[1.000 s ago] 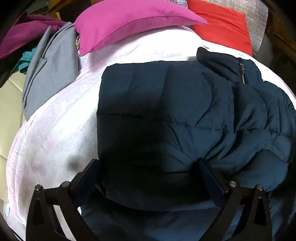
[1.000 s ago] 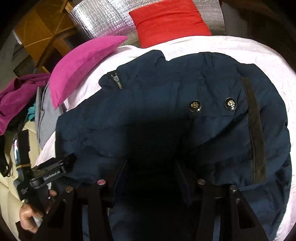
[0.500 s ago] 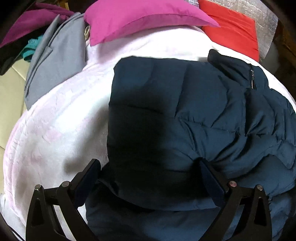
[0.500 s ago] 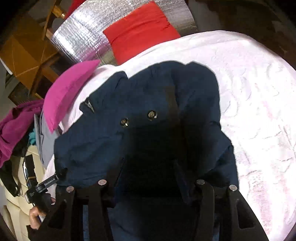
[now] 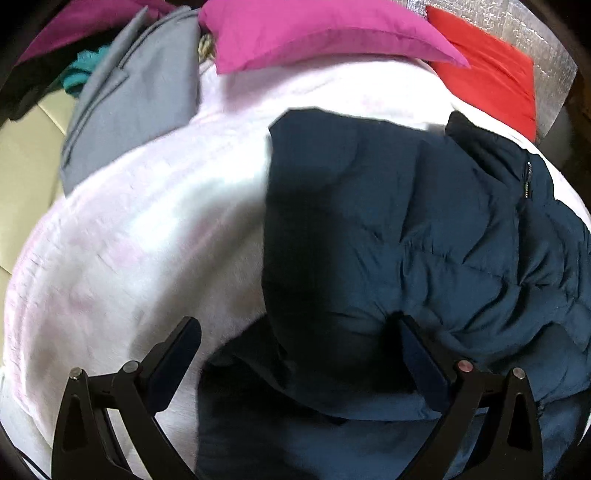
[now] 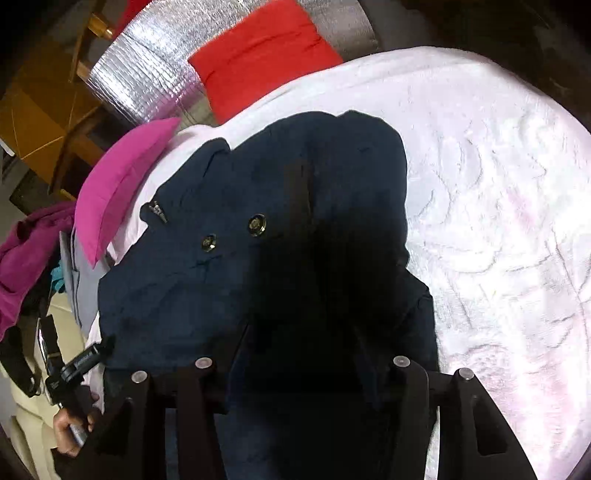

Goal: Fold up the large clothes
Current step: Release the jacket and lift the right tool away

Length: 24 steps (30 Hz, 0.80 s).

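Note:
A dark navy puffer jacket [image 5: 406, 240] lies on the pale pink blanket [image 5: 140, 240], its sides folded over the middle. It also shows in the right wrist view [image 6: 229, 258], with two brass buttons and a zipper near the collar. My left gripper [image 5: 301, 343] is open, its fingers [image 5: 177, 350] spread wide just above the jacket's near left edge. My right gripper [image 6: 303, 347] has its fingers in dark jacket fabric near the hem; the shadow hides whether they are shut on it.
A magenta pillow [image 5: 314, 33] and a red pillow [image 5: 491, 74] lie at the far end by a silver foil panel [image 6: 147, 81]. A grey garment [image 5: 136, 103] and more clothes [image 6: 26, 251] are piled on the left. The blanket [image 6: 509, 221] spreads out to the right.
The jacket's right side has been folded over the middle, baring the blanket at right. My left gripper has shifted left, so more blanket shows beside the jacket.

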Motion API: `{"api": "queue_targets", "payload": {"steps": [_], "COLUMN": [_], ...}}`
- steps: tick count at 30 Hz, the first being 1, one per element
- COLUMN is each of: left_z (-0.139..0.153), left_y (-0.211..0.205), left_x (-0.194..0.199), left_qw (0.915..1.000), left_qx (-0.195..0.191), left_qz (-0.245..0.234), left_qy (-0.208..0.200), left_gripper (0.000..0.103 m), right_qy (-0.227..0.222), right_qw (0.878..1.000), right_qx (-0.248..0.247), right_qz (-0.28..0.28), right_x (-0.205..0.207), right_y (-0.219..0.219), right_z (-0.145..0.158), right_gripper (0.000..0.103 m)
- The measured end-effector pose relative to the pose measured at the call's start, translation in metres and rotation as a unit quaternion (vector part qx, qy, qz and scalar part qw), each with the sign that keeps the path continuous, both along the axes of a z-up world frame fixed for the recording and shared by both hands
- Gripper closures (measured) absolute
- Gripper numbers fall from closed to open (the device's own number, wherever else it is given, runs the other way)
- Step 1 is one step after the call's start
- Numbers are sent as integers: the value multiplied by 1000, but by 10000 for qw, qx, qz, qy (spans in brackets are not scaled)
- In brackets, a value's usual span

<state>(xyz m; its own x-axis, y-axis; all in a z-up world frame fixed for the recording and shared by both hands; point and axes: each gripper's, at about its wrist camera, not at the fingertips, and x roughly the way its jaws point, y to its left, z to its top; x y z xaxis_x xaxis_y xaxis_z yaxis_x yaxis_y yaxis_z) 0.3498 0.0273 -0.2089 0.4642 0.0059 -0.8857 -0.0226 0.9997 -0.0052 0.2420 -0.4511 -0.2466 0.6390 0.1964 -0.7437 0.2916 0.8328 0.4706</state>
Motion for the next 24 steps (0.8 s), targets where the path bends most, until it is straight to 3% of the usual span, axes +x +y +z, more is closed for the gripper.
{"api": "queue_targets", "payload": {"steps": [6,11,14,20,24], "left_z": [9,29,40,55,54], "left_y": [4,5,16,56,77], "left_x": [-5,-31,-60,-131,-180], "left_qw": [9999,9981,9955,9925,9930], "left_qx": [-53,85,209,68,64], "left_qz": [-103,-402,-603,-756,-751], "left_qy": [-20,-457,-699,-962,-914], "left_gripper": [0,0,0,0,0], "right_qy": [-248,-545,-587,-582,-609], "right_qw": [9997,9985,9981,9979,9975], "right_qx": [17,-53,-138,-136,-142], "right_qz": [-28,38,118,233,329], "right_x": [-20,-68,-99,-149,-185], "right_y": [-4,-12,-12,-13,-12], "right_z": [26,48,54,59,58], "right_gripper": [40,40,39,39,35]}}
